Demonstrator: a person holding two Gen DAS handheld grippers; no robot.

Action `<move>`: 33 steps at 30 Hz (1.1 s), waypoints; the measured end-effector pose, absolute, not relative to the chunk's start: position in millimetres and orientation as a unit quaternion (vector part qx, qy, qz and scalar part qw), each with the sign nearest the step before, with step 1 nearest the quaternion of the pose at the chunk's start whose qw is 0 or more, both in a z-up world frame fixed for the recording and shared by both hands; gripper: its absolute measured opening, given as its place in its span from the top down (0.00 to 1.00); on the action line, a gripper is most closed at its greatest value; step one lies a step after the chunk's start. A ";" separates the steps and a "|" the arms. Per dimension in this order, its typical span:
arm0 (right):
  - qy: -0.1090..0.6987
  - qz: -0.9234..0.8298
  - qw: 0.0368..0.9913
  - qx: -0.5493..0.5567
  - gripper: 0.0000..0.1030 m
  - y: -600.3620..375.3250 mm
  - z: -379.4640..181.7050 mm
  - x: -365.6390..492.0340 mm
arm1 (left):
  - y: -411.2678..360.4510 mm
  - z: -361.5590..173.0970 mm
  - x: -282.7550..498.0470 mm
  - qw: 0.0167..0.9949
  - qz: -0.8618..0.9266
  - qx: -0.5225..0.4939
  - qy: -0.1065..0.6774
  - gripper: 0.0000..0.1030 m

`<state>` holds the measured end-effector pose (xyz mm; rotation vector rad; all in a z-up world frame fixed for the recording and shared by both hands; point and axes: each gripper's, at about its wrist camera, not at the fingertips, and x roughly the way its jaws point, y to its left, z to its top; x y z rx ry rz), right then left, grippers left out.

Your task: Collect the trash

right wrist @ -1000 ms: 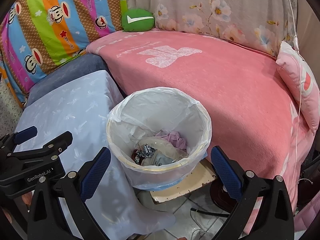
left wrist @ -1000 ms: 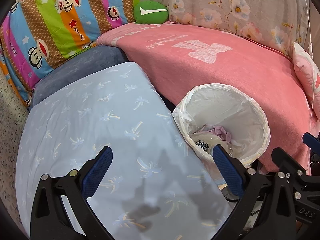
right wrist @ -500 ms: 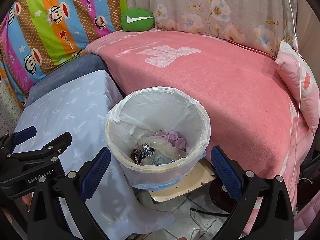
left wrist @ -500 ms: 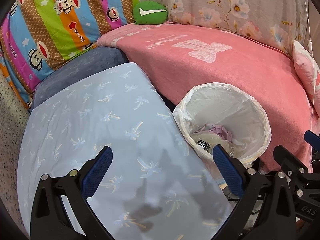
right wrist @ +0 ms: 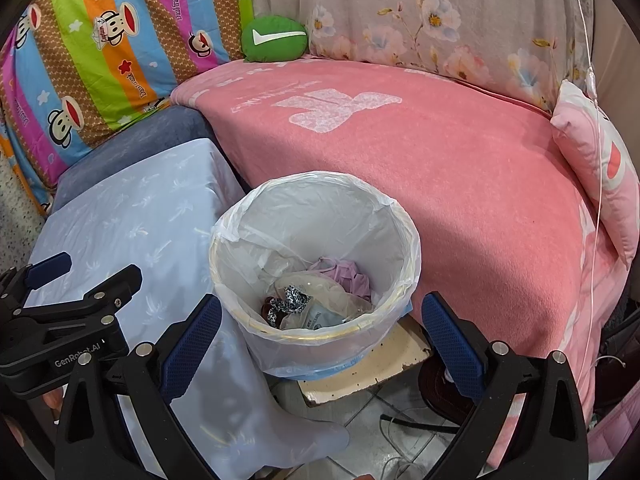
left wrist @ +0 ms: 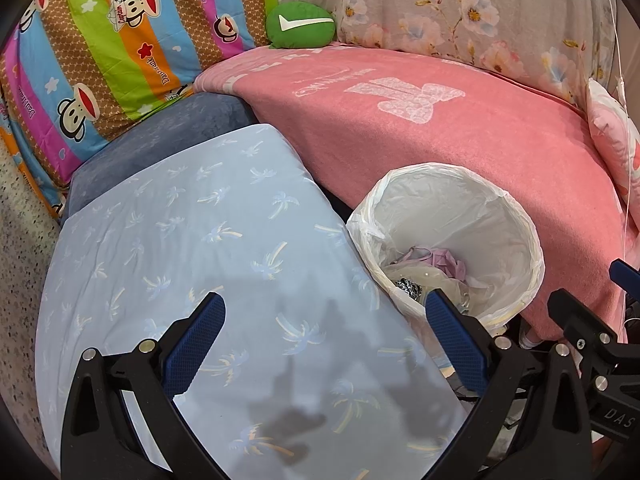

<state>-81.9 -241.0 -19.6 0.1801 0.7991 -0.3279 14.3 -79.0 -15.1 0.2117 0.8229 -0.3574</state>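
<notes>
A white bin lined with a plastic bag (right wrist: 316,204) (left wrist: 460,184) stands between the pale blue palm-print table cover (left wrist: 208,248) and the pink bed. Inside lie crumpled trash: a lilac tissue (right wrist: 348,276), clear wrappers and a black-and-white patterned scrap (right wrist: 294,298). My right gripper (right wrist: 320,340) hangs open just in front of the bin, nothing between its blue pads. Over the blue cover my left gripper (left wrist: 326,340) is open and holds nothing, its right finger (left wrist: 452,332) near the bin's rim. The left gripper also shows in the right wrist view (right wrist: 68,308).
A pink blanket (right wrist: 400,144) covers the bed behind the bin. A green cushion (right wrist: 276,38), striped monkey-print bedding (left wrist: 100,40) and a floral cover (left wrist: 460,4) lie at the back. The bin rests on a cream board (right wrist: 384,364) above tiled floor with cables (right wrist: 404,420).
Both views have shifted only slightly; the bin sits a little lower and nearer in each. Both grippers stay open and hold nothing.
</notes>
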 end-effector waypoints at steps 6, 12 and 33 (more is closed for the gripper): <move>0.387 -0.159 0.904 0.087 0.05 -240.9 -20.2 -82.1 | -78.8 -15.1 14.0 0.896 -0.173 0.102 0.397 0.07; 0.387 -0.159 0.904 0.087 0.05 -240.9 -20.1 -81.9 | -79.2 -15.0 13.8 0.896 -0.173 0.102 0.397 0.07; 0.388 -0.159 0.903 0.088 0.05 -241.9 -23.8 -85.0 | -73.9 -19.4 10.9 0.894 -0.172 0.106 0.401 0.07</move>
